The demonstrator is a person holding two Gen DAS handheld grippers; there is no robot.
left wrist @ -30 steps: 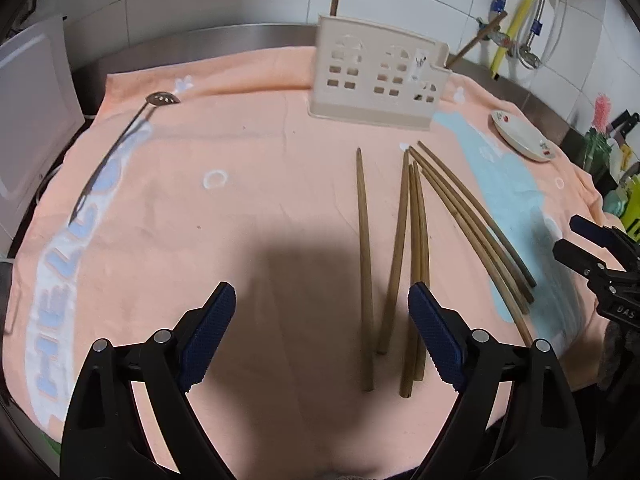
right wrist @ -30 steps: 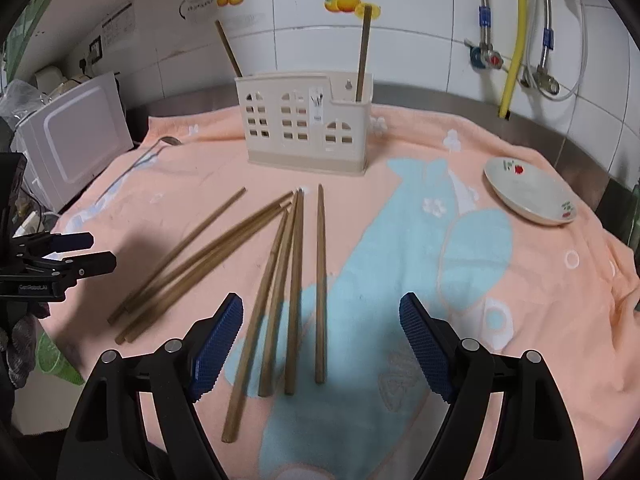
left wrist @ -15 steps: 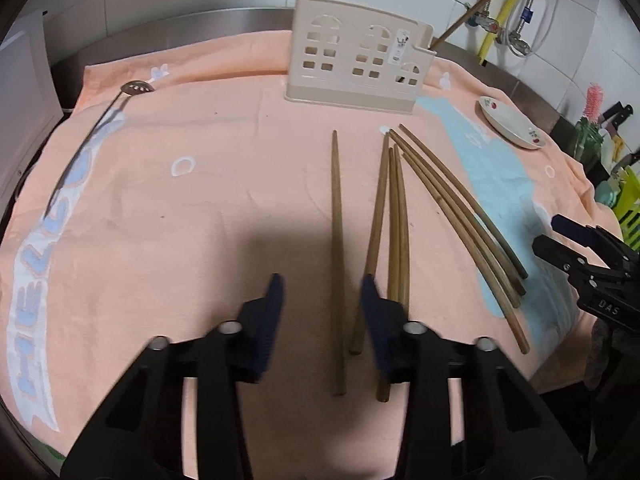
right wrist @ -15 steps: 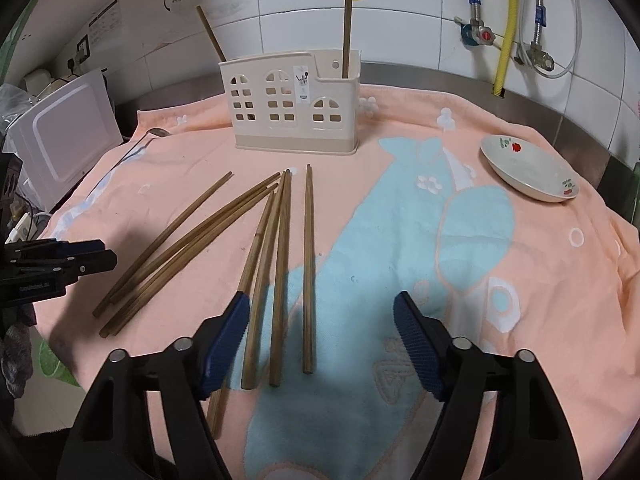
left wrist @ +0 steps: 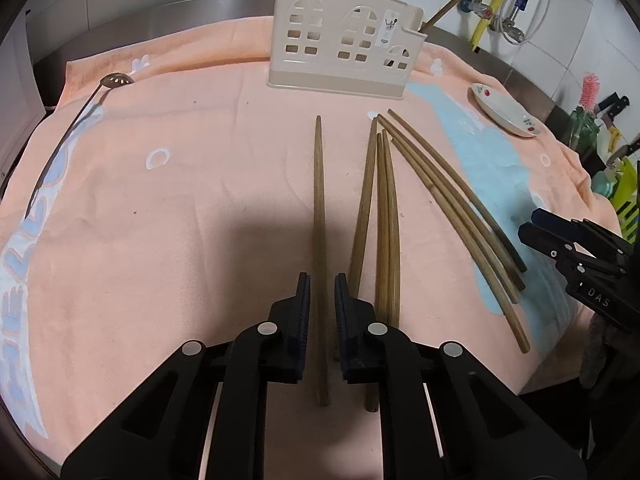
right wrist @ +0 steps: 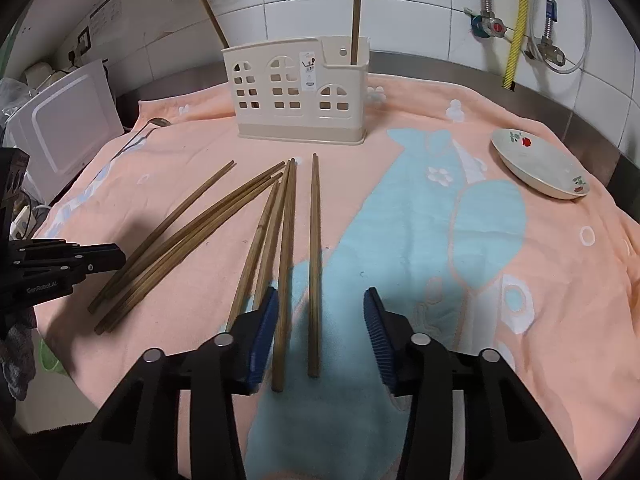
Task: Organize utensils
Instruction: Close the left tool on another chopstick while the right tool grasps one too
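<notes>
Left gripper (left wrist: 322, 289) nearly clenched astride the near end of the leftmost chopstick (left wrist: 319, 216), long axis dead ahead toward the cream utensil holder (left wrist: 344, 56) across the towel-covered worktop (left wrist: 180, 200); right gripper (right wrist: 320, 310) released, straddling two chopsticks.

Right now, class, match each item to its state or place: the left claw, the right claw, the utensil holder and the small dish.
Items:
1. left claw
2. right claw
3. utensil holder
4. small dish

States or places:
A. wide apart, with a chopstick pair between its fingers
B. lying towards the right side of the towel
C. narrowed around a lone chopstick, thin gaps on both sides
D. has standing chopsticks poking out of the top

Pairs: 1-C, 2-A, 3-D, 4-B
</notes>
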